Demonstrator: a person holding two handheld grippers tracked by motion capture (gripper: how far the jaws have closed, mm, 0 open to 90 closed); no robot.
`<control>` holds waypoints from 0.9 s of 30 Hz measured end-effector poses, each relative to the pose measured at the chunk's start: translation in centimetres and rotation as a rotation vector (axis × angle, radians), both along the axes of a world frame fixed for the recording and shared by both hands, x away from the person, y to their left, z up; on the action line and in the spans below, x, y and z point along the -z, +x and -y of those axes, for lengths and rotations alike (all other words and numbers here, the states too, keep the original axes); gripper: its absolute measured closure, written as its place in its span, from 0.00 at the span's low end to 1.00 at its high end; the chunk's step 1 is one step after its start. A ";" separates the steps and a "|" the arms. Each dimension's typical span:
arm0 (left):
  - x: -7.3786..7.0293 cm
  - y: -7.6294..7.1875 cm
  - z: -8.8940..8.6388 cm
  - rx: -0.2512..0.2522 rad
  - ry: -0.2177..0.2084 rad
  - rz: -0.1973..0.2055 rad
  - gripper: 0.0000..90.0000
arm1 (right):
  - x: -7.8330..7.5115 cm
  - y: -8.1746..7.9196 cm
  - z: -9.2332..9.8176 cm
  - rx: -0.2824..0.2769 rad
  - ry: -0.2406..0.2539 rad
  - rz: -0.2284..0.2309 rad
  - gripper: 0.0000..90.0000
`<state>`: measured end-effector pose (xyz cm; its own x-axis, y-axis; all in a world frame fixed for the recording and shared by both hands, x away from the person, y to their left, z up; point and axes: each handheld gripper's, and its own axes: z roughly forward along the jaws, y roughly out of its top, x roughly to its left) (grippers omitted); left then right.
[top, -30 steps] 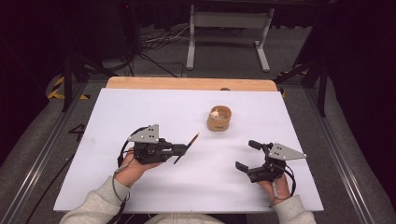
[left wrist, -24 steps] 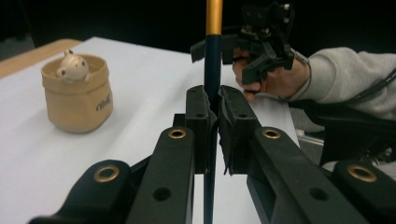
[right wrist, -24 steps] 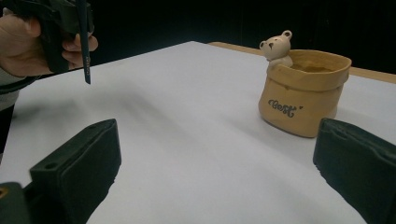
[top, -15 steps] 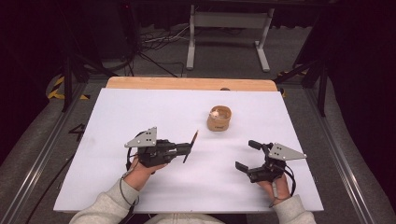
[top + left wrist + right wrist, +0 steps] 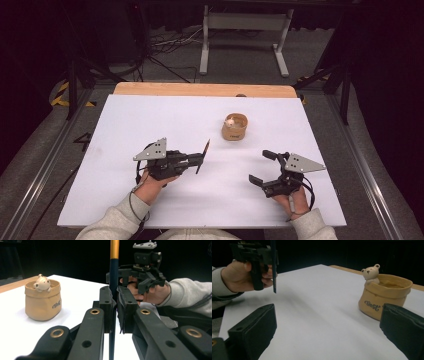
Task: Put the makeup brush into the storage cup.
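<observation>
My left gripper (image 5: 196, 161) is shut on a dark blue pencil (image 5: 202, 156) with an orange end, held a little above the white table at left of centre. In the left gripper view the pencil (image 5: 114, 277) stands upright between the closed jaws of the left gripper (image 5: 115, 293). To the right, my right gripper (image 5: 259, 166) is open and holds nothing. A tan bag-shaped pot (image 5: 234, 127) with a small bear figure on its rim stands beyond both grippers. The right gripper view has the pot (image 5: 384, 296) at right and the pencil (image 5: 273, 270) in the left gripper (image 5: 254, 255) at upper left.
The white board (image 5: 150, 120) lies on a wooden table whose edge (image 5: 200, 89) shows at the back. Metal rails run along both sides. A frame stand (image 5: 245, 30) and cables sit on the floor behind.
My left hand has rolled, so the pencil has swung from a slant to nearly upright. The right gripper has stayed where it was.
</observation>
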<state>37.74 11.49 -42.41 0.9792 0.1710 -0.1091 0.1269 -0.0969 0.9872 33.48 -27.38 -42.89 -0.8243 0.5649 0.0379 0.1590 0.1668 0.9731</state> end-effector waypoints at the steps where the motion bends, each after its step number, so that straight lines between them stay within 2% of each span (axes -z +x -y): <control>1: 0.0 0.0 0.0 -0.001 0.004 0.005 0.92 | -0.2 0.0 -0.2 -0.006 0.006 -0.002 0.01; 5: 0.1 0.0 0.1 -0.004 0.013 0.007 0.92 | -1.3 -0.1 -1.4 -0.033 0.030 0.005 0.04; 7: 0.1 0.0 0.1 -0.003 0.013 0.007 0.92 | -1.8 0.0 -2.1 -0.041 0.016 0.004 0.04; 18: 0.1 -0.1 0.1 -0.006 0.018 0.015 0.92 | -4.6 1.2 -5.7 -0.121 0.011 0.001 0.09; 22: 0.1 -0.1 0.1 -0.008 0.017 0.016 0.92 | -5.5 1.4 -7.1 -0.146 0.019 -0.001 0.17; 27: 0.2 -0.1 0.2 -0.004 0.018 0.014 0.92 | -6.1 1.7 -8.7 -0.164 -0.011 0.004 0.28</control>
<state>37.64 11.30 -42.56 0.9799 0.1768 -0.0920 0.1133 -0.1144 0.9869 35.16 -18.70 -36.77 -0.9055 0.4234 0.0287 0.1249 0.2012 0.9716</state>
